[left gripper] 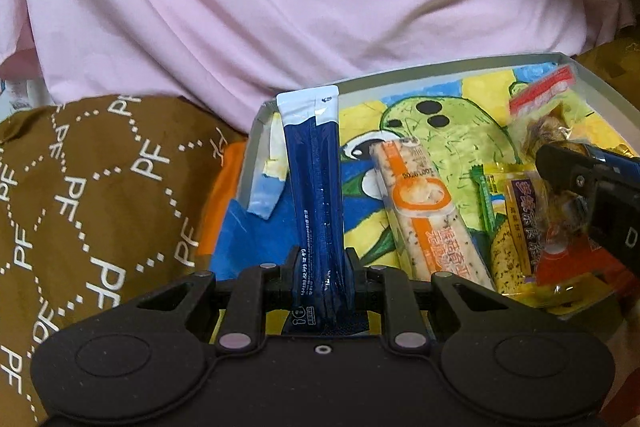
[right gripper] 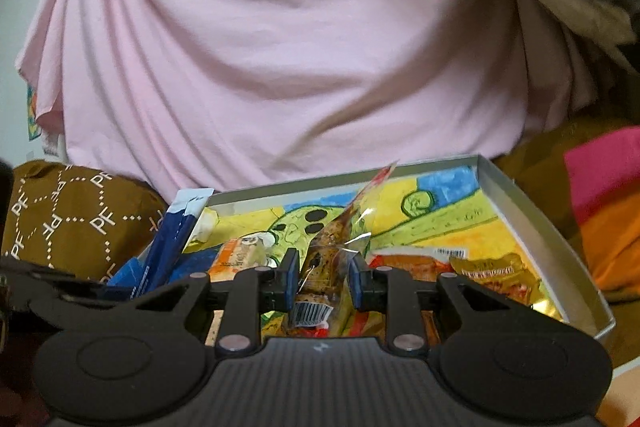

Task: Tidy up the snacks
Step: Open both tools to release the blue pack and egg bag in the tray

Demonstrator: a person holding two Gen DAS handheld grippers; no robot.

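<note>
Nearest us, our left gripper [left gripper: 320, 263] clamps a blue stick sachet [left gripper: 314, 179] standing over the box's [left gripper: 624, 115] left end; to its right, our right gripper [right gripper: 323, 277] pinches a clear-wrapped brown snack [right gripper: 340, 227] above the picture-lined box

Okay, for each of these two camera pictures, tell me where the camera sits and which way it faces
Left wrist view: sits on the left gripper, looking along its fingers at the shallow box; gripper clamps a blue stick packet; person's pink shirt behind.
Right wrist view: sits on the right gripper, facing the same box; gripper pinches a clear snack wrapper; pink shirt fills the top.
Shared: box with the painted lining, blue stick packet, pink shirt, brown patterned fabric.
</note>
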